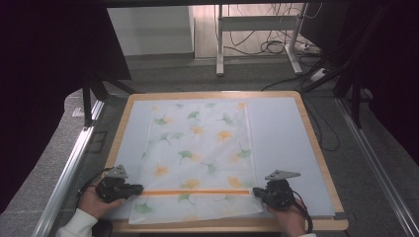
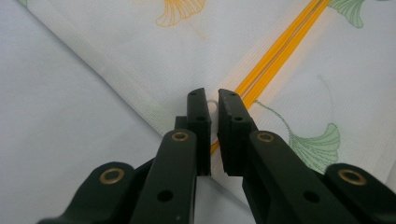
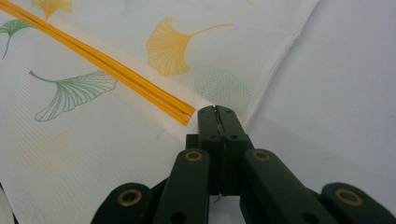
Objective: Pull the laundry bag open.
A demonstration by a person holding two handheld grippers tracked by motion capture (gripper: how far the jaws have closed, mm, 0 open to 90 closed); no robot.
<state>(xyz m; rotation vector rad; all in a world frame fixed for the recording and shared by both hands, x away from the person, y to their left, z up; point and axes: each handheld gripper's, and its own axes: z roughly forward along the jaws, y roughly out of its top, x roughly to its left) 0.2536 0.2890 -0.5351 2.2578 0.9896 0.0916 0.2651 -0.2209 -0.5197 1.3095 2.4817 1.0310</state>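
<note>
Lying flat on the table (image 1: pixel 316 148), the mesh bag (image 1: pixel 197 148) printed with ginkgo leaves spreads across its middle, near edge close to the table's front rim. An orange zip (image 1: pixel 192 192) crosses the bag near that edge. What the bag holds, if anything, cannot be told. The left gripper (image 2: pixel 212 100) pinches the zip's left end, a narrow gap between its jaws. The right gripper (image 3: pixel 218 112) clamps the bag at the zip's right end, jaws pressed together.
</note>
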